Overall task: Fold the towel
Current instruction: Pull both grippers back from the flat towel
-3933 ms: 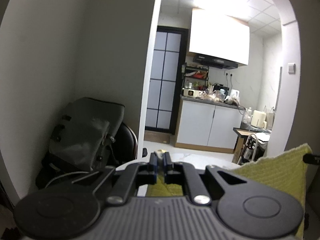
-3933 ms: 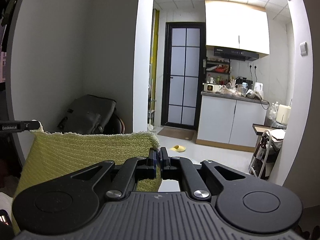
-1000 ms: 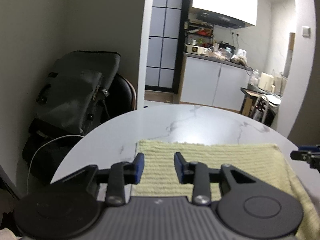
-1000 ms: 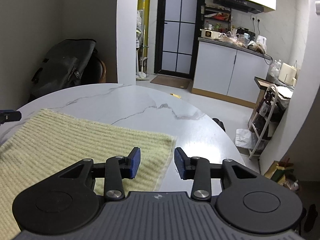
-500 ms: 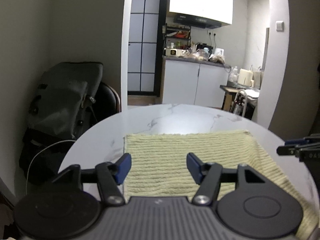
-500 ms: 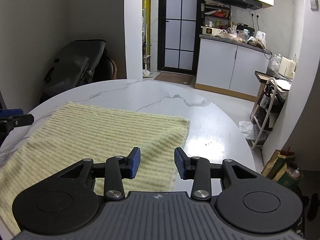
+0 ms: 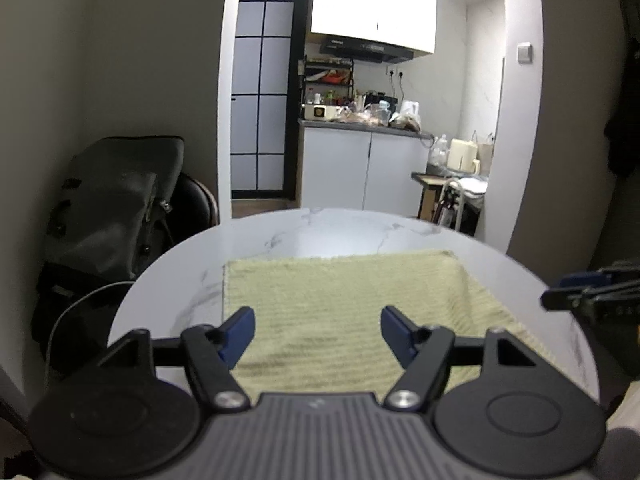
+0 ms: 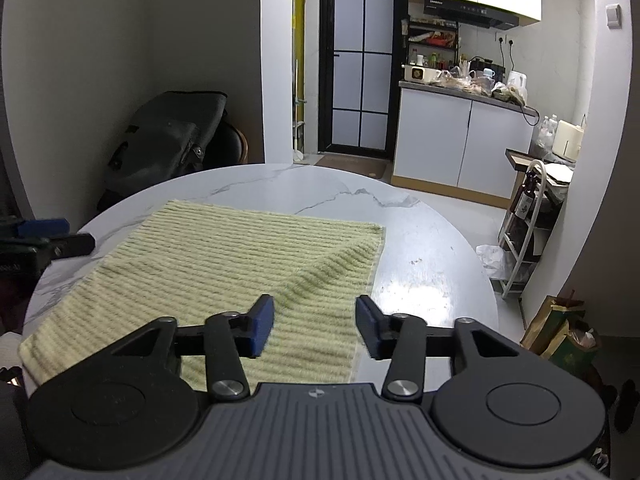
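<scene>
Both sets of jaws stand spread wide and grip nothing. The left gripper [image 7: 316, 330] hovers over the near part of the pale yellow-green ribbed terry towel [image 7: 340, 300], which fills the lower middle of its frame; the right gripper [image 8: 314, 322] hangs over the towel's right border, low in its frame. The towel lies spread on the round white marble-patterned table [image 8: 420, 248], its long axis running left to right across both views. One ridge rises diagonally toward the far right corner in the right wrist view; otherwise it lies flat. Each gripper seems about equally near its own end, so a fold would likely start with both pinching the near edge.
</scene>
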Tool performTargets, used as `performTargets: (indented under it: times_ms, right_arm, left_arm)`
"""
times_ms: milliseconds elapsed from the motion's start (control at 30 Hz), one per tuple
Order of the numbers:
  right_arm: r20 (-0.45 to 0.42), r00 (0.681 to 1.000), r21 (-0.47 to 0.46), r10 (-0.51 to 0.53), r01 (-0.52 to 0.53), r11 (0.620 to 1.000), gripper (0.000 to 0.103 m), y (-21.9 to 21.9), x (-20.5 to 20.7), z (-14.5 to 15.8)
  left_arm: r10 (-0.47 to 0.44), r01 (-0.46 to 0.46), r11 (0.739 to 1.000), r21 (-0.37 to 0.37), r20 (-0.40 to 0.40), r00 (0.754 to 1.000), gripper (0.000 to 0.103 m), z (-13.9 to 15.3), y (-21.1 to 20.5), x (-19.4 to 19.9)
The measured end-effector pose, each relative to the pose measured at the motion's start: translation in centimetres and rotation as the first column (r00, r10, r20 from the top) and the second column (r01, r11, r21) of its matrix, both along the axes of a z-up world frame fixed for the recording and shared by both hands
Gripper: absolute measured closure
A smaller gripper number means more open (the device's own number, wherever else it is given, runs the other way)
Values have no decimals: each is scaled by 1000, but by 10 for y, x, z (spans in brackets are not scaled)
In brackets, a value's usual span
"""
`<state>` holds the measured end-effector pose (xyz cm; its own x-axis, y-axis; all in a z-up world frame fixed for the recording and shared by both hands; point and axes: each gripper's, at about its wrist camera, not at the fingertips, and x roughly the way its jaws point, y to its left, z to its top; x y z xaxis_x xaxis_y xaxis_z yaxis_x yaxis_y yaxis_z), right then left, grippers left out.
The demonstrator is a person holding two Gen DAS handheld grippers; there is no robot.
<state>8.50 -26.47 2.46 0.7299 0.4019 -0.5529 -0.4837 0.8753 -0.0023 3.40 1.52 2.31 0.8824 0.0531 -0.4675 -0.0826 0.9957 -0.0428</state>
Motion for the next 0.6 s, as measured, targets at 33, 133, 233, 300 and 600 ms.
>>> performTargets:
  times_ms: [33, 133, 233, 300, 600]
  right_arm:
    - [1, 1000, 1, 3, -3, 1000, 52, -2, -4, 0]
    - [4, 1000, 5, 6, -6, 1000, 52, -4, -11, 0]
    - [9, 1000, 20, 11, -11, 1000, 52, -8, -19, 2]
    - [12, 1000, 25, 17, -18, 1000, 51, -10, -23, 1]
    - [-20, 1000, 90, 15, -13, 996, 52, -29, -40, -10]
  left_arm:
    - [2, -2, 1000, -1, -3, 1000, 31, -1, -1, -3]
    - [13, -13, 1000, -1, -13, 1000, 31, -6, -1, -13]
    - [22, -22, 1000, 3, -26, 999, 31, -12, -2, -18]
    - [16, -16, 1000, -4, -36, 999, 31, -16, -4, -22]
    - [23, -22, 1000, 16, -68, 997, 31, -23, -8, -47]
